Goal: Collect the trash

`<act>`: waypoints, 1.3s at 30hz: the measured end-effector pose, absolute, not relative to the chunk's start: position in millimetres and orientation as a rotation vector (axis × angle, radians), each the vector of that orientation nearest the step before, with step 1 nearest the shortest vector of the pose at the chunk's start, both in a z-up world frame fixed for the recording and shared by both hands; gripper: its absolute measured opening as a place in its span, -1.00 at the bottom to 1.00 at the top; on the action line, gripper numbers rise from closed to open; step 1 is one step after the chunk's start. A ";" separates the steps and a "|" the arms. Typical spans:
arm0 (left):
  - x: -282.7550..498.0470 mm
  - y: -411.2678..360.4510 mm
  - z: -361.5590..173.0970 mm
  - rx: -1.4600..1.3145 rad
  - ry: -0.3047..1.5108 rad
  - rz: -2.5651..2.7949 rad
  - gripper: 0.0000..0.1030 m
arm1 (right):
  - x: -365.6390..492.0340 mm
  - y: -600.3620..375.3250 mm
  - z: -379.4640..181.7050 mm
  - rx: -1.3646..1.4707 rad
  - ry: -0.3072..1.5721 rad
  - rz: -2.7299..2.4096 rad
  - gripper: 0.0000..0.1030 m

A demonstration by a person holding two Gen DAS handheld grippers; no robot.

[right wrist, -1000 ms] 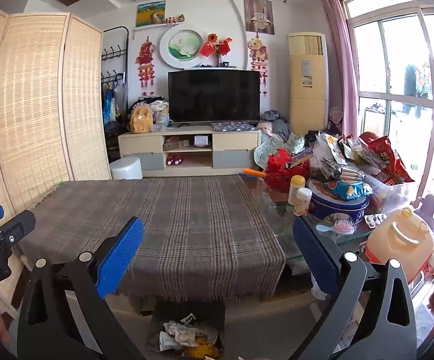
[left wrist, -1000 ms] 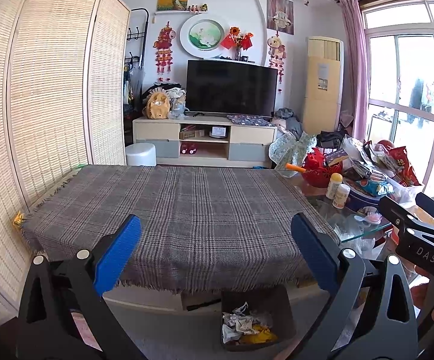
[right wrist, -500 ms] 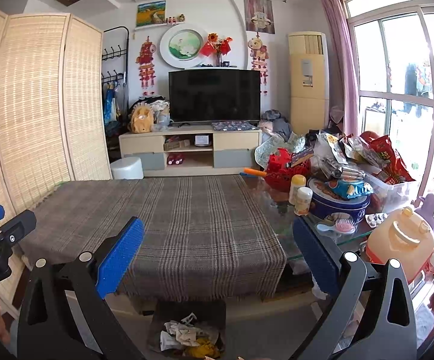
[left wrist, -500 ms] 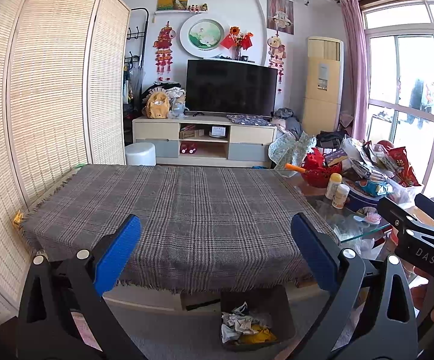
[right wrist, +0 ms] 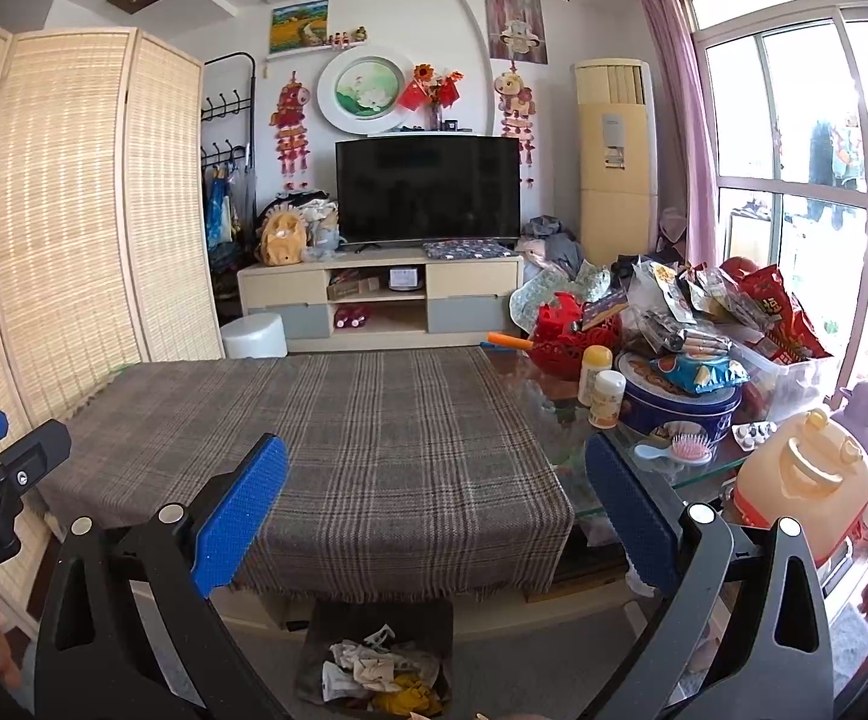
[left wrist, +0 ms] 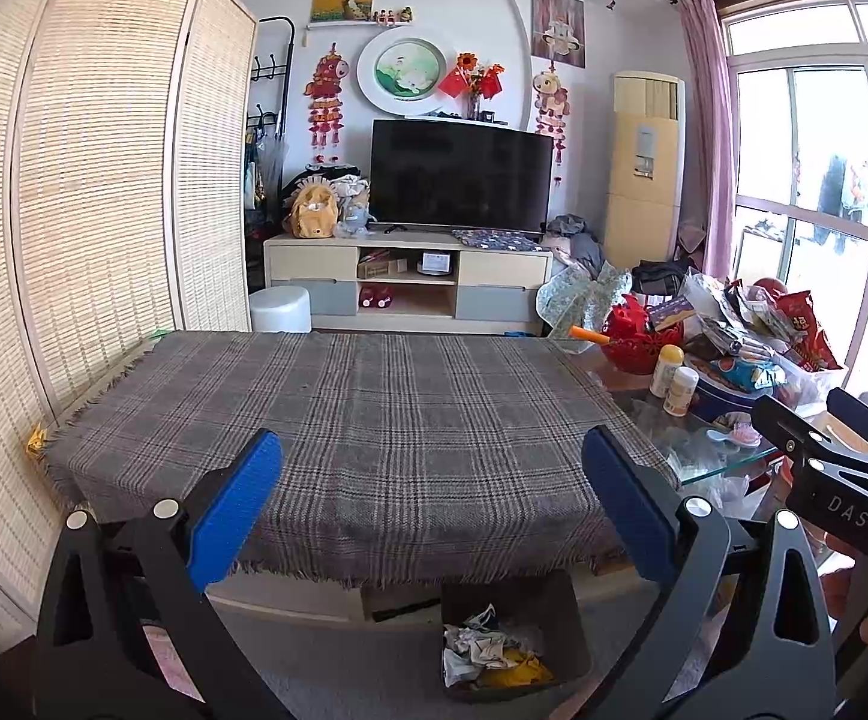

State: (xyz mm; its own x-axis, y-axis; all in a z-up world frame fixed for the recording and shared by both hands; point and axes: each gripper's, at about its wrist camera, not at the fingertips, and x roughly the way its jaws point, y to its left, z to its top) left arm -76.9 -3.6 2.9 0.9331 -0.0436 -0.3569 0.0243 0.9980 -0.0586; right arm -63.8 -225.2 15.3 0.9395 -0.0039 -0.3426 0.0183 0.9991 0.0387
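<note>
Fingers of left gripper [left wrist: 431, 510] and right gripper [right wrist: 434, 516] stay spread, empty, unmoved; bin [left wrist: 565, 618] of trash [left wrist: 487, 654] below them, collection looks finished.

Your table [left wrist: 374, 420] sits dead ahead, cloth [right wrist: 344, 450] draped over its left and middle. Bin [left wrist: 559, 612] is on the floor under the near edge, trash [left wrist: 487, 651] inside it. Right end of the table: basket [right wrist: 577, 342], two bottles [right wrist: 598, 384], tin [right wrist: 679, 414], hairbrush [right wrist: 682, 452], snack bags [right wrist: 763, 312] piled behind. TV [left wrist: 460, 177] on the cabinet [left wrist: 407, 288] at the far wall. Screen [left wrist: 86, 180] along your left.
</note>
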 end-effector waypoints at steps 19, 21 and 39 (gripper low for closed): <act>-74.6 -4.3 3.0 -0.028 0.377 -0.045 0.84 | -64.3 -226.6 14.4 0.040 0.348 -0.018 0.94; -73.4 -4.1 2.7 -0.027 0.379 -0.049 0.84 | -63.2 -226.1 13.3 0.041 0.354 -0.018 0.94; -68.3 5.8 3.1 -0.076 0.398 -0.050 0.84 | -59.3 -228.3 11.0 0.047 0.365 -0.017 0.94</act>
